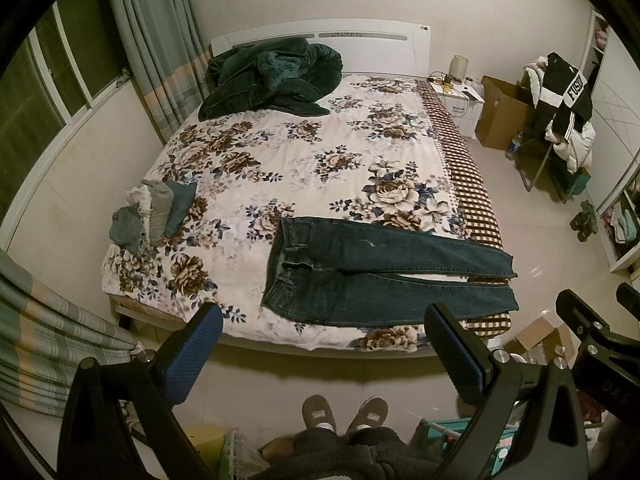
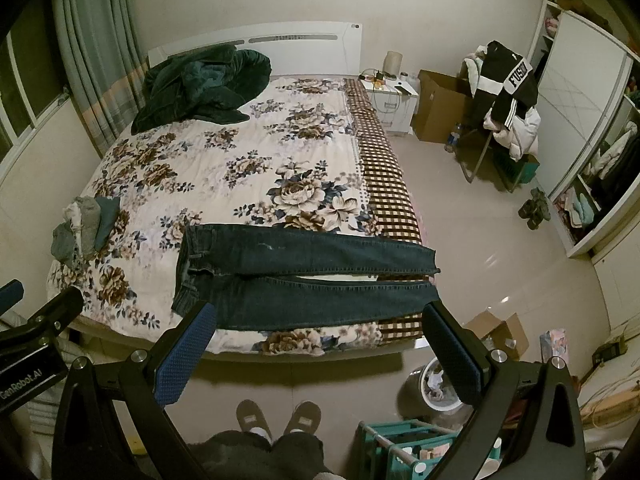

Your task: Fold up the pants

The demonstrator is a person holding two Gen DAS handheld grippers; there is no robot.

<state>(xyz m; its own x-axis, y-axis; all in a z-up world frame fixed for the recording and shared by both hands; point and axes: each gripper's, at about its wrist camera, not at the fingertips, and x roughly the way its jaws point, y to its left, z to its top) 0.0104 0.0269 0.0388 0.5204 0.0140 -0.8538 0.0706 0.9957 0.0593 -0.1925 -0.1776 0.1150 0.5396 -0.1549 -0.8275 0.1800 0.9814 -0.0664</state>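
Dark blue jeans (image 1: 384, 272) lie flat across the foot of the bed, waist to the left, both legs stretched right with the cuffs over the bed's right edge. They also show in the right wrist view (image 2: 304, 276). My left gripper (image 1: 324, 316) is open and empty, held above the floor in front of the bed, short of the jeans. My right gripper (image 2: 320, 316) is open and empty too, also in front of the bed; its body shows at the right of the left wrist view (image 1: 600, 344).
The bed has a floral blanket (image 1: 320, 152). A dark green blanket (image 1: 272, 76) is heaped by the headboard. A small pile of folded clothes (image 1: 152, 212) sits at the left edge. Boxes (image 2: 500, 332), a bin (image 2: 436, 388) and a teal rack (image 2: 400, 440) stand on the floor; my slippered feet (image 2: 276, 420) are below.
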